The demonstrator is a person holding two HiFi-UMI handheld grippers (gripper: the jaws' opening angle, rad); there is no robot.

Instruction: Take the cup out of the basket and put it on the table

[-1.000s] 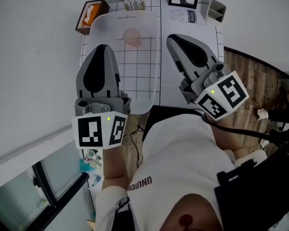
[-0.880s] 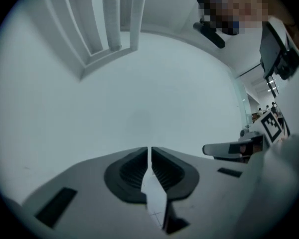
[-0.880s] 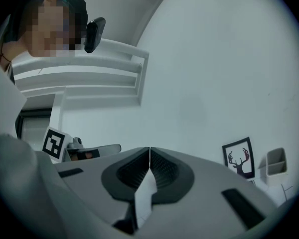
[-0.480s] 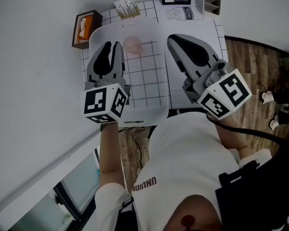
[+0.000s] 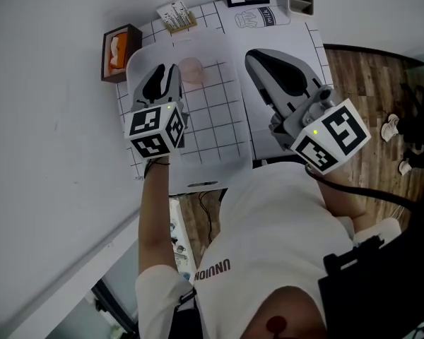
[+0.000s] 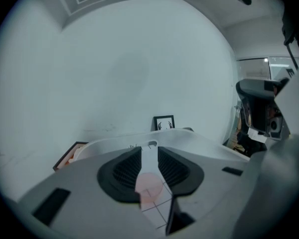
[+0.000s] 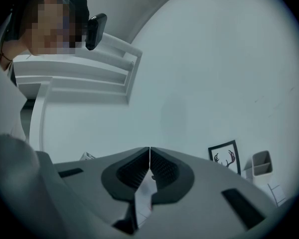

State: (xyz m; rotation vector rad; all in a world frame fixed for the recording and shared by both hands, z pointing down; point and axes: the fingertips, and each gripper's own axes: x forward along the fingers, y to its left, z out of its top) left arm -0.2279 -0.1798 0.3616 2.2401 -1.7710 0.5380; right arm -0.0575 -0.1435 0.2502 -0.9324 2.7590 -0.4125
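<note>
Cup (image 5: 191,69): pale pink, round as seen from above (upright or tipped cannot be told). It lies inside the basket (image 5: 137,56), near the basket's far end and about midway between its side walls.

Basket: white, shallow, with rounded corners and a handle slot in its near wall. It rests on the left half of the table (image 5: 286,51), whose white surface is ruled in a grid.
</note>
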